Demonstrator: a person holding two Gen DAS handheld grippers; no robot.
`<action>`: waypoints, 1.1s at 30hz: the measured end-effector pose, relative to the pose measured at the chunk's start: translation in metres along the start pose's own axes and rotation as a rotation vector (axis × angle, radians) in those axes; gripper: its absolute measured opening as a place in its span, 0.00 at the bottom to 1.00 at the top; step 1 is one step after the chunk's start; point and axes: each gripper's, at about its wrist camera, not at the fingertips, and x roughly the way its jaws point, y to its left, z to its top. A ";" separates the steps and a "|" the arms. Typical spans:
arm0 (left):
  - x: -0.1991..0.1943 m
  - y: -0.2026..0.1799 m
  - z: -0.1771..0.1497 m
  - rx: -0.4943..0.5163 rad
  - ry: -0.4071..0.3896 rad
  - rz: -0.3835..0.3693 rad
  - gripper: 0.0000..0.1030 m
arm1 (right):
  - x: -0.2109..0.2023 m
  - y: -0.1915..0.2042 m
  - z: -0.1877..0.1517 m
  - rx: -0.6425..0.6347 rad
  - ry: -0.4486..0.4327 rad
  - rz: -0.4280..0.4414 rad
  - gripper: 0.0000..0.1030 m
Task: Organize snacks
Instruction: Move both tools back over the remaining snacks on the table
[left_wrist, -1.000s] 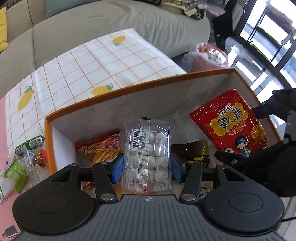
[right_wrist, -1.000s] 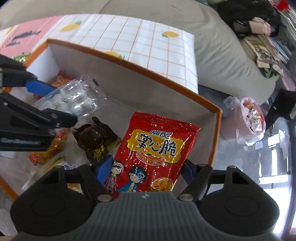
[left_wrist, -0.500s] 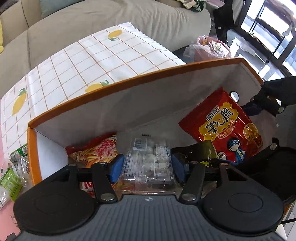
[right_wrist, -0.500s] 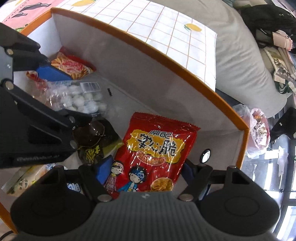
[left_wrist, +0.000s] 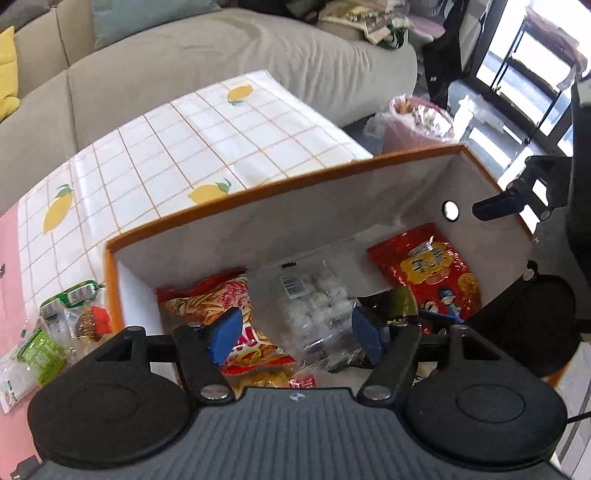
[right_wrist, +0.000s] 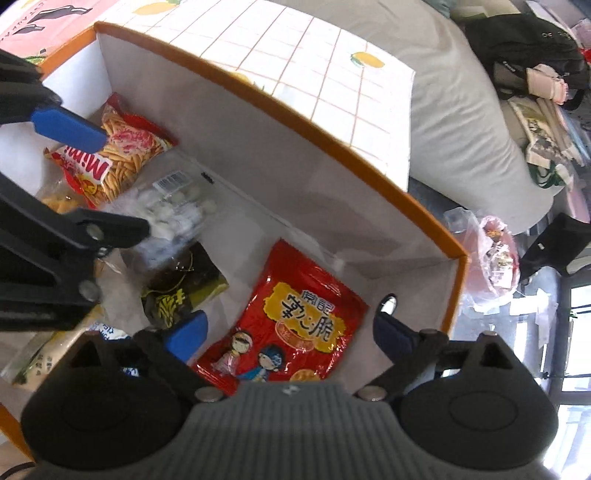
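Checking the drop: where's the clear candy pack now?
In the box, lying against the back wall between the Mimi bag and the red bag, released below the open left gripper.

"Mimi" is showing in white letters on the red noodle-stick snack bag (right_wrist: 110, 158). The red chip bag (right_wrist: 295, 317) is carrying yellow-panel Chinese chars reading approx. "掌心脆". A barcode label is sitting on the clear candy pack (right_wrist: 173, 206), digits too small to read.
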 end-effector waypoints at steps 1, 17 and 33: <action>-0.006 0.001 -0.001 -0.006 -0.011 -0.002 0.77 | -0.004 0.000 -0.001 0.003 -0.005 -0.014 0.93; -0.120 0.042 -0.049 -0.133 -0.255 0.017 0.77 | -0.110 0.039 -0.025 0.205 -0.334 -0.067 0.93; -0.163 0.146 -0.132 -0.265 -0.351 0.127 0.77 | -0.147 0.137 -0.001 0.360 -0.618 0.185 0.85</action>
